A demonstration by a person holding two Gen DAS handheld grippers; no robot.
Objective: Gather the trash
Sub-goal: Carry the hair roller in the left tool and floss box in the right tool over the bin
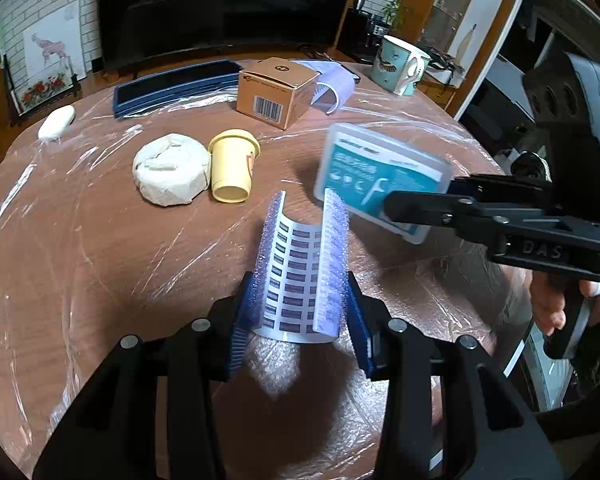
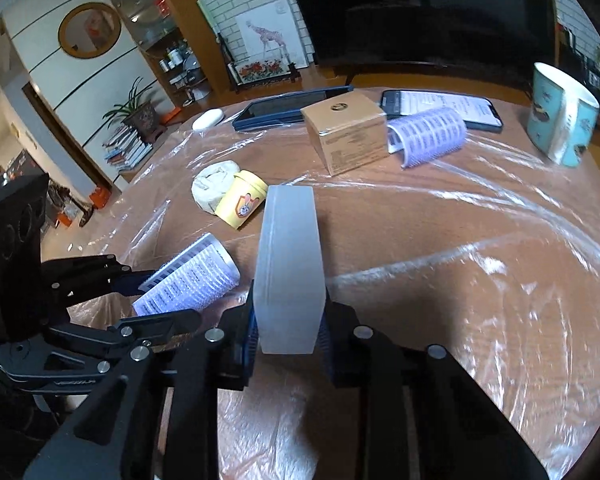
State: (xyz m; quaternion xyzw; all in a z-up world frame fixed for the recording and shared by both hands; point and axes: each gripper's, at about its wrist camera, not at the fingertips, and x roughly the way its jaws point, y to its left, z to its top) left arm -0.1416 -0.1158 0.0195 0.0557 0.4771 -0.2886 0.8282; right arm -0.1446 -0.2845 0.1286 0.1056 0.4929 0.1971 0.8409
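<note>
Two curled label sheets: one [image 1: 296,276] clenched in left tool [image 1: 298,312], one [image 2: 428,134] on worktop [image 2: 440,232]; right tool [image 2: 288,332] clenches one floss-pick box [image 2: 290,268].

We see a round brown table [image 1: 100,248] under clear plastic film [image 2: 480,260], carrying a cardboard box [image 1: 278,92], a yellow cup [image 1: 232,168] on its side touching a white wrapped lump [image 1: 172,168], a blue mug [image 2: 562,114], a phone [image 2: 440,108], a dark tray [image 1: 176,86], a curled label sheet [image 2: 428,134] and a white oval object [image 1: 57,121].
</note>
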